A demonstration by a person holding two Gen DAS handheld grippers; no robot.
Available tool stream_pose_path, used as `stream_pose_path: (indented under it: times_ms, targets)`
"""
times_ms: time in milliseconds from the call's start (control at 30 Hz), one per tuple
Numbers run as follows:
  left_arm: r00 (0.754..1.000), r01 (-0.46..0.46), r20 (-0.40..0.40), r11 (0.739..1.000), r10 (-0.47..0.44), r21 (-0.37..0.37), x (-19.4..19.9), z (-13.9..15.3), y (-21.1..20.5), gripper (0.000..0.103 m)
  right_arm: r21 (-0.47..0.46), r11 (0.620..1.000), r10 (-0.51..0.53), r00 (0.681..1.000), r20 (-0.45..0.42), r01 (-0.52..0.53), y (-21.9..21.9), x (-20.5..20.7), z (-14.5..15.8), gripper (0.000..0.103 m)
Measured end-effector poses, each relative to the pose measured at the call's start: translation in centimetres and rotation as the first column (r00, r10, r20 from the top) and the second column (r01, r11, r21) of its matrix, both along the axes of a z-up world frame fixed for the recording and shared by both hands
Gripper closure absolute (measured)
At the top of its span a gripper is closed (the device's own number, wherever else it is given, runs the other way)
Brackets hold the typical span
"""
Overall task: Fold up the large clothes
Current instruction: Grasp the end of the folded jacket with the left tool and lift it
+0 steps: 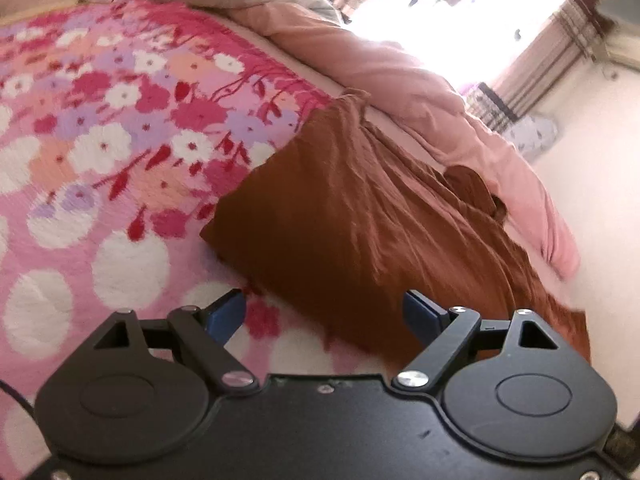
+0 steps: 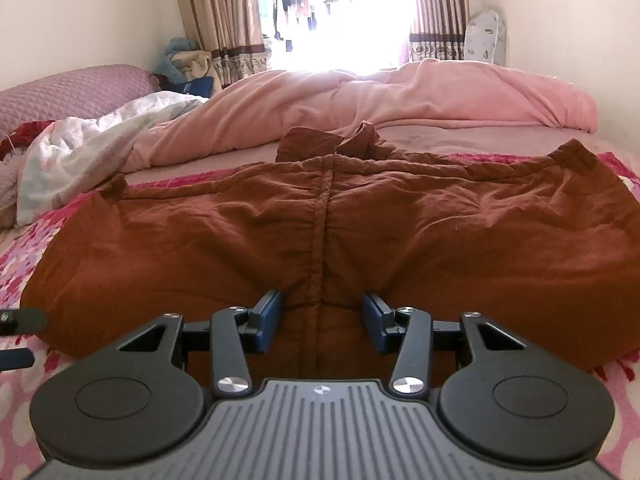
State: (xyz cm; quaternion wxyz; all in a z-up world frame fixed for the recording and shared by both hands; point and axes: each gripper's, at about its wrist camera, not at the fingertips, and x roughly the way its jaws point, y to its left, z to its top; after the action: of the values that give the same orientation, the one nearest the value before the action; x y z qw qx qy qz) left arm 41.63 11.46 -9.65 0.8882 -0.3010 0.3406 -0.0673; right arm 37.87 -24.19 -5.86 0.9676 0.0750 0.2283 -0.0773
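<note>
A rust-brown garment [image 2: 328,232] lies spread flat on the pink floral bedspread [image 1: 100,140], its centre seam running away from me in the right wrist view. My right gripper [image 2: 320,302] hovers at its near hem, jaws open on either side of the seam, pads not pressing the cloth. In the left wrist view the same garment [image 1: 360,220] shows as a folded corner pointing left. My left gripper [image 1: 324,304] stands wide open over that near edge, one blue fingertip [image 1: 230,308] above the bedspread, the other above the brown cloth. Nothing is gripped.
A bunched pink duvet [image 2: 360,96] lies behind the garment, with a white quilt [image 2: 80,136] and a purple pillow [image 2: 72,92] at the left. Curtains and a bright window [image 2: 332,16] close the far end. The bed's right edge meets a pale wall [image 1: 592,200].
</note>
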Motion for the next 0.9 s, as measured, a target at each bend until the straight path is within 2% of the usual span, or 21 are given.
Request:
stream_pose_path:
  times_ms: [267, 467, 767, 867, 900]
  targets:
    - [0.997, -0.074, 0.012, 0.993, 0.076, -0.094, 3.2, -0.5, 0.9, 0.016, 0.001, 1.000, -0.007, 1.000, -0.009, 0.007, 0.1, 0.1, 0.0, 0.049]
    - [0.997, -0.071, 0.016, 0.994, 0.073, -0.081, 5.7, -0.2, 0.8, 0.014, 0.013, 1.000, -0.015, 1.000, -0.010, 0.015, -0.2, 0.3, -0.1, 0.049]
    - [0.993, -0.085, 0.074, 0.994, 0.090, -0.074, 7.3, -0.8, 0.9, 0.013, 0.024, 0.999, -0.021, 1.000, -0.007, 0.021, -0.2, 0.2, -0.2, 0.049]
    - [0.993, -0.087, 0.073, 0.994, 0.091, -0.065, 7.6, -0.7, 1.0, 0.019, 0.028, 0.999, -0.024, 1.000, -0.006, 0.024, -0.3, 0.2, -0.3, 0.049]
    - [0.993, -0.088, 0.072, 0.994, 0.093, -0.061, 7.6, -0.7, 1.0, 0.026, 0.029, 0.999, -0.024, 1.000, -0.005, 0.025, -0.3, 0.2, -0.3, 0.049]
